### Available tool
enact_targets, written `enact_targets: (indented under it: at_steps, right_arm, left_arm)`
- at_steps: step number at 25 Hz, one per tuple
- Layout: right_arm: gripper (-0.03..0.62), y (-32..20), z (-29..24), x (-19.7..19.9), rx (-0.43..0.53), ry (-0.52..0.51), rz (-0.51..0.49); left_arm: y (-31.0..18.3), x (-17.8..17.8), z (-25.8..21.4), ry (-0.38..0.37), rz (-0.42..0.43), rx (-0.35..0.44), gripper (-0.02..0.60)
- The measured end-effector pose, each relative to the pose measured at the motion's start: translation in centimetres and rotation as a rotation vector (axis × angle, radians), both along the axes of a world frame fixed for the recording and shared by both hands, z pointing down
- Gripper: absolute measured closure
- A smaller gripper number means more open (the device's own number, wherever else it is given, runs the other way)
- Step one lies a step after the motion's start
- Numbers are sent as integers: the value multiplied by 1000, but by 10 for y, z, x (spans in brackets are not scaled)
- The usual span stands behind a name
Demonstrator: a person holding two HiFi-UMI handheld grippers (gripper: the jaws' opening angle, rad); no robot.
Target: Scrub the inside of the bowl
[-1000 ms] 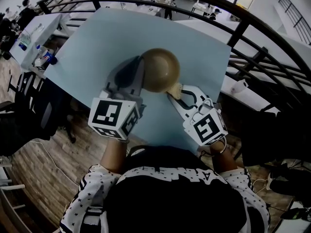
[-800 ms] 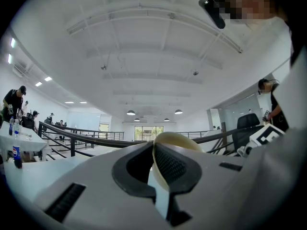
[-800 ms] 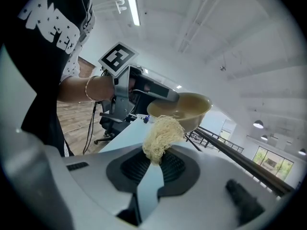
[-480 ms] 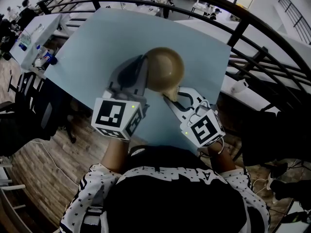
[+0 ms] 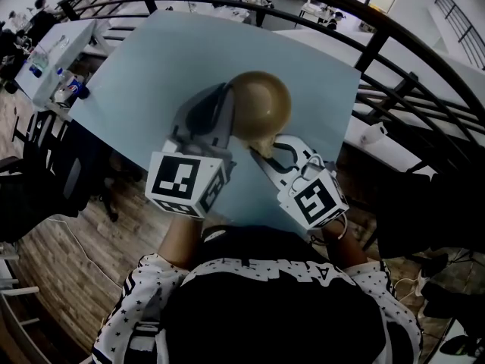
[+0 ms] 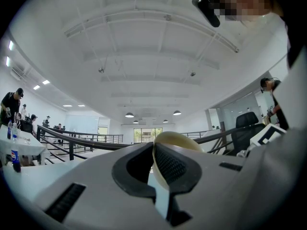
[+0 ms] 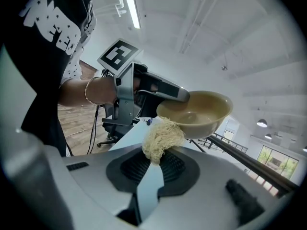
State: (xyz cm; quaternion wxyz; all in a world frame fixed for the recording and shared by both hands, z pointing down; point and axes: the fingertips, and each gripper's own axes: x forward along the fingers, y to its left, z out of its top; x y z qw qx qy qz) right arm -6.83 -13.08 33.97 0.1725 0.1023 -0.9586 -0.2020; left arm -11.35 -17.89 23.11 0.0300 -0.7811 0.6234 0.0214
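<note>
Clamping bowl (image 5: 261,103) rim, left gripper (image 6: 154,153); scrubber (image 7: 162,133) in right gripper (image 7: 152,166) touches its edge.

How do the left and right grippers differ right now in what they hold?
The left gripper is shut on the bowl by its thin, hard rim; the right gripper is shut on a soft, pale fibrous scrubber. The left holds the bowl up off the table; the right has the scrubber at the bowl's near rim. Both are shut.
</note>
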Motion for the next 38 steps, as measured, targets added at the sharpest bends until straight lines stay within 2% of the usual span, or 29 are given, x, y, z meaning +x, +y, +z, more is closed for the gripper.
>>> enact_targets:
  at_steps: [25, 38]
  right_arm:
    - [536, 6, 1, -11, -1, -12, -19]
    - [536, 14, 4, -17, -47, -23, -33]
  left_arm:
    - [-5, 19, 4, 33, 41, 3, 558]
    - [0, 21, 3, 36, 41, 17, 558]
